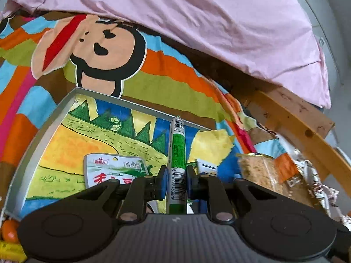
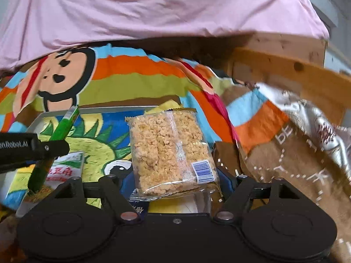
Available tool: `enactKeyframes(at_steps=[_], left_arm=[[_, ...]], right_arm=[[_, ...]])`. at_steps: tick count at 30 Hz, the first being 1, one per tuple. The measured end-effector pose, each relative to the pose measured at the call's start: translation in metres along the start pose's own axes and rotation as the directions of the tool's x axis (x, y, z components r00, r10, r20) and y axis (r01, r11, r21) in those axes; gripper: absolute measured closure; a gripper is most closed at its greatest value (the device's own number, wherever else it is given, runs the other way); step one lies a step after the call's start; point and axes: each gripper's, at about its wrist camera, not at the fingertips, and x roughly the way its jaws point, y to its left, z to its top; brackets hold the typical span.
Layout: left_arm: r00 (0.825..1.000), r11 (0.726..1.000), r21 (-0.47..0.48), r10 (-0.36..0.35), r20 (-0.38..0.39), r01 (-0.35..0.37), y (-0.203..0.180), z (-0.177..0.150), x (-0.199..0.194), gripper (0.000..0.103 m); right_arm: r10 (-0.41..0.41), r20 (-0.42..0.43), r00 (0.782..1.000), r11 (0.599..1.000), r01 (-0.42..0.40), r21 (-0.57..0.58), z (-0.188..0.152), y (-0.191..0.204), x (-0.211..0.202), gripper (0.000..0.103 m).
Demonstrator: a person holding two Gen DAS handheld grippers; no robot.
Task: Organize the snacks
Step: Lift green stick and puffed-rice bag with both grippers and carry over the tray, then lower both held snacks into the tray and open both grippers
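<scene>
Nearby, a white packet point(image 1: 114, 171) lies inside the tray point(image 1: 65, 107).

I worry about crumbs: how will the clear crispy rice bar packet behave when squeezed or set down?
The crispy rice bar packet looks stiff but brittle: loose granules suggest it crumbles under pressure. Probably light. Its glossy film may slip between the right hand-held gripper pads.

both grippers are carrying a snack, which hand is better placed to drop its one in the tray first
Left, probably. The left gripper is shut on the green stick snack, which already hangs over the tray. The right gripper holds the crumbly cake packet nearer the tray's right edge.
</scene>
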Motion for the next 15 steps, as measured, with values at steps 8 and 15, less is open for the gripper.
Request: enactKeyframes(at_steps=[8, 15], left_arm=[[0.998, 0.998, 0.058, 0.012, -0.061, -0.008, -0.002, -0.011, 0.03, 0.084], [0.99, 0.999, 0.03, 0.033, -0.139, -0.029, 0.006, -0.017, 0.047, 0.084]], right_arm=[[-0.009, 0.0, 1.0, 0.999, 0.009, -0.042, -0.008, 0.012, 0.023, 0.027], [-0.015, -0.04, 0.999, 0.994, 0.01, -0.106, -0.014, 0.025, 0.032, 0.027]])
